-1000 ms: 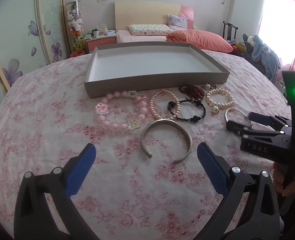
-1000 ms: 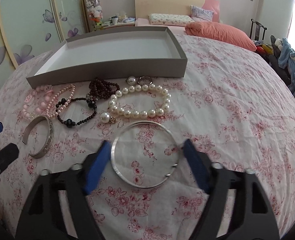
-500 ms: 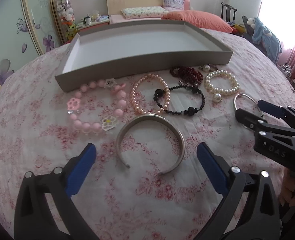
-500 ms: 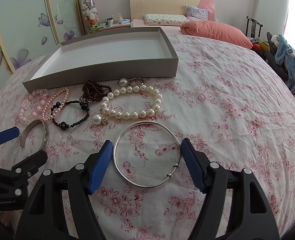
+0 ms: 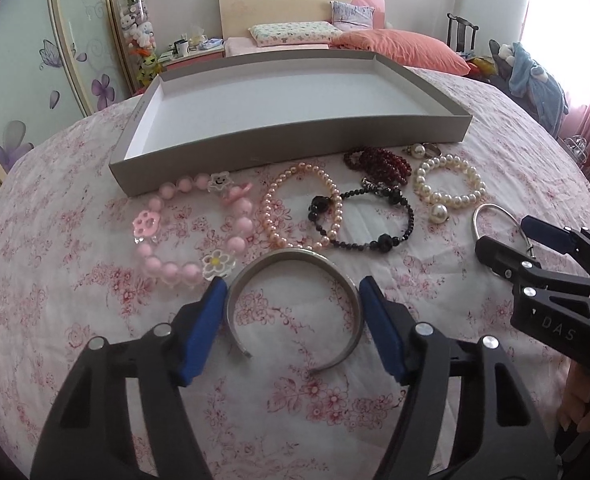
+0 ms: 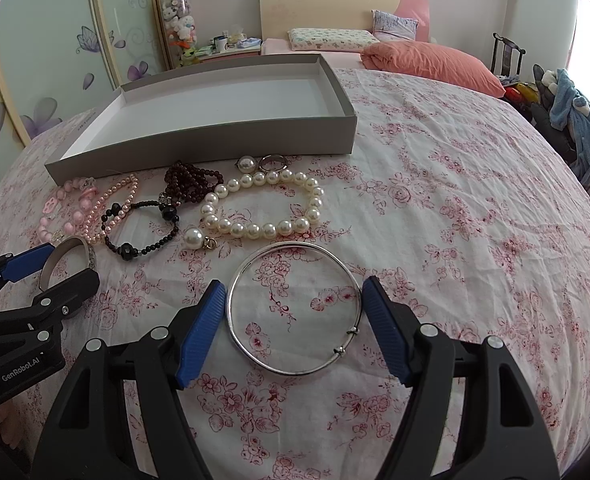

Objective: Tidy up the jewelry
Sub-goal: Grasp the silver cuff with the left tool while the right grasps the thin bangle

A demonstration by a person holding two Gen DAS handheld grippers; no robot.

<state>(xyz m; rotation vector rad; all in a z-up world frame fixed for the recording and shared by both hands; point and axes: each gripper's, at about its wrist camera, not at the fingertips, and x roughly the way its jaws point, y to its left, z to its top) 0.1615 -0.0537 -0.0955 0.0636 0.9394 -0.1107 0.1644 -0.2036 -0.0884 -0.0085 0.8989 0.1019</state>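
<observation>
Silver open cuff (image 5: 295,300) between closing left fingers (image 5: 205,330); thin bangle (image 6: 295,308) between right fingers (image 6: 201,328), contact unclear; bedspread (image 6: 475,220) rightward bare.

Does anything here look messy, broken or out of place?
Nothing looks broken. The grey tray holds nothing, while the bracelets lie loose on the bedspread in front of it; the black bead bracelet overlaps the pink pearl bracelet.

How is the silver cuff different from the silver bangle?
The cuff is a wide band with a gap in it; the bangle is a thin wire making a full circle. The cuff lies between the closing left gripper; the bangle between the right gripper. Both are silver, flat on the bedspread.
</observation>
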